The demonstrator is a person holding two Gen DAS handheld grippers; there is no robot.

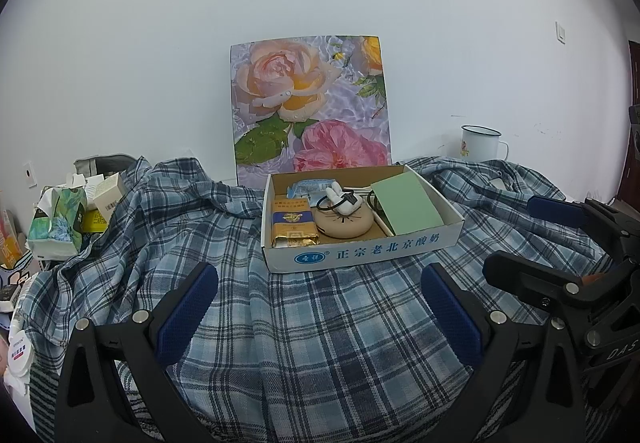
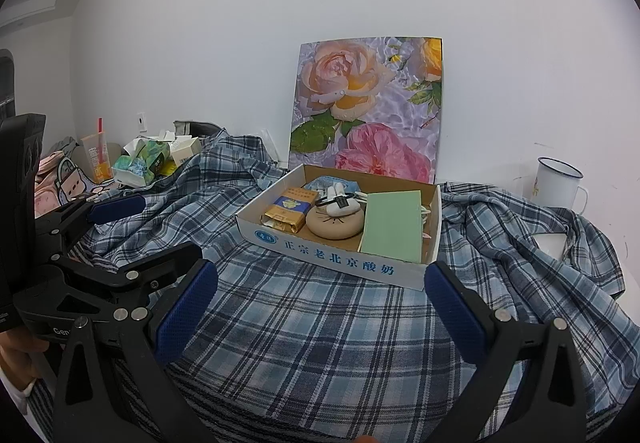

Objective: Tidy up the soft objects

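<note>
left wrist view: left gripper (image 1: 318, 317) jaws spread wide, nothing between them, hovering over the plaid shirt (image 1: 320, 323)
shirt: blue-and-white checked cloth, rumpled, spread over the bench under and on both sides of the jaws
box (image 1: 360, 249): white cardboard tray resting on the shirt, straight ahead of the jaws; holds a gold-blue packet (image 1: 291, 225), a round tan pad (image 1: 343, 224), a green card (image 1: 408, 209)
rose picture (image 1: 310, 105): upright against the wall behind the box
mug (image 1: 480, 141): white enamel, far right of the jaws
tissue pack (image 1: 56, 227): far left of the jaws
right wrist view: right gripper (image 2: 320, 317) jaws also wide apart, empty, above the shirt (image 2: 320, 331)
box (image 2: 332, 249): ahead of the jaws, angled
left gripper (image 2: 116, 211): to the left, jaws apart
</note>
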